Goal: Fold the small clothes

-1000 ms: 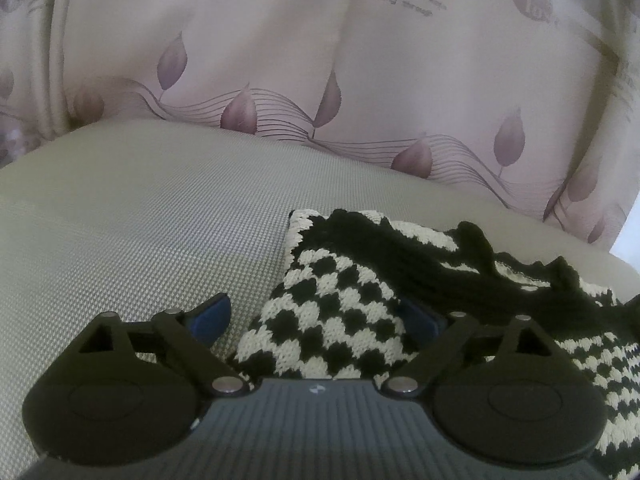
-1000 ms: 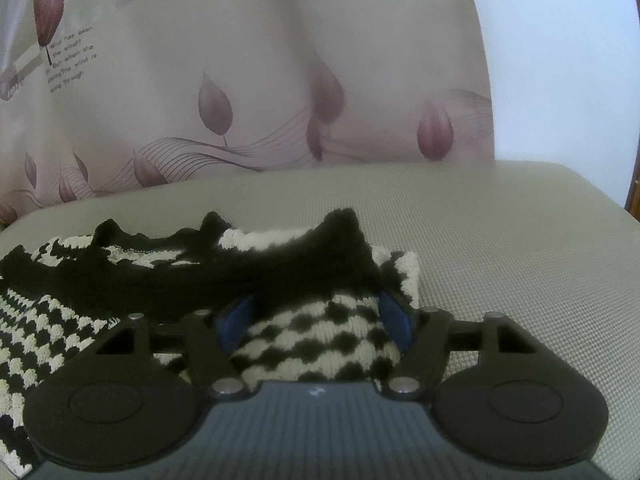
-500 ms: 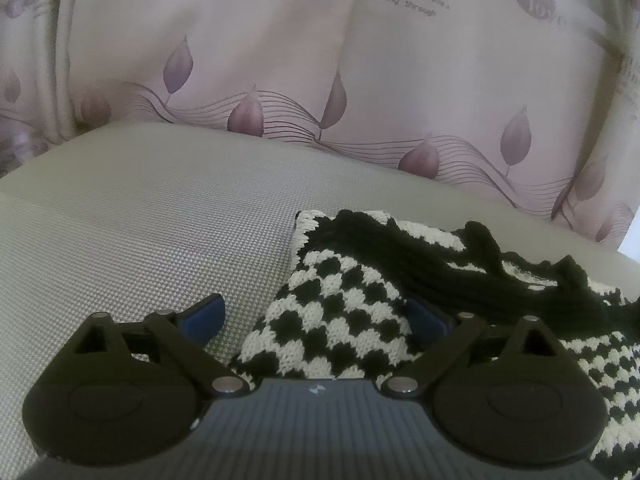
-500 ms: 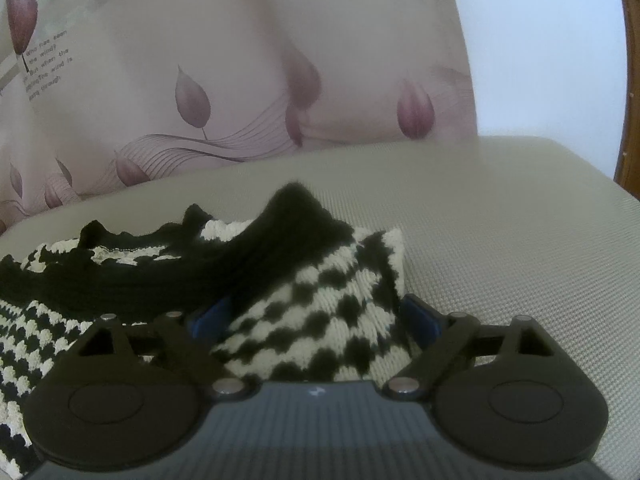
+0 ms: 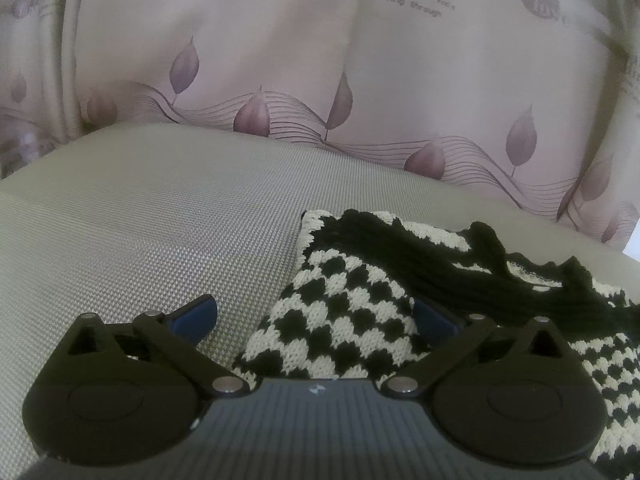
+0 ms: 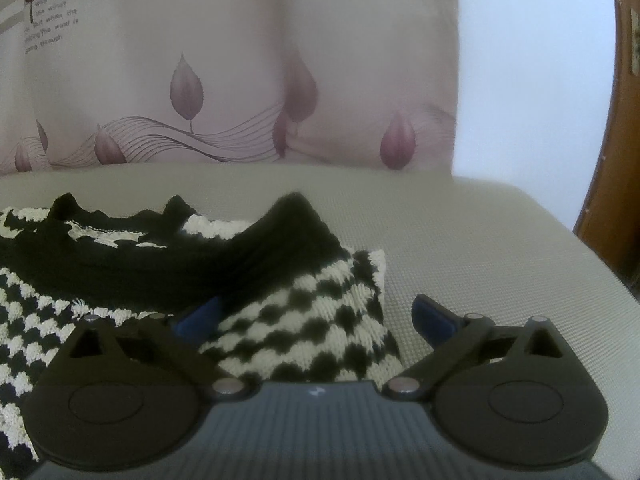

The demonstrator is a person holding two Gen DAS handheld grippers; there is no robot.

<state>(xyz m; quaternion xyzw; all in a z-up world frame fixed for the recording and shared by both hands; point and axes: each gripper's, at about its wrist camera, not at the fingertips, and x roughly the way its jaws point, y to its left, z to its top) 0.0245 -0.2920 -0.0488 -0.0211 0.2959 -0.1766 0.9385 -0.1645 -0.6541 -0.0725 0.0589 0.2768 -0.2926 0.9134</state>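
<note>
- My left gripper (image 5: 316, 320) is opening, jaws wide; a corner of the knit garment (image 5: 344, 320) lies between the blue pads, not pinched.
- My right gripper (image 6: 316, 320) is opening too (same garment, other corner (image 6: 304, 332) between its pads), loose.
- The garment lies folded on the grey cushion (image 5: 160, 220), curtain (image 5: 280, 60) behind.

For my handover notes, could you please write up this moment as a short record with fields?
garment: black-and-white checked knit, black trim, lying folded over on itself
surface: beige woven cushion
backdrop: leaf-print curtain
left gripper: jaws opening, a knit corner between them, left pad clear of it
right gripper: jaws opening, a knit corner between them, right pad clear of it
</note>
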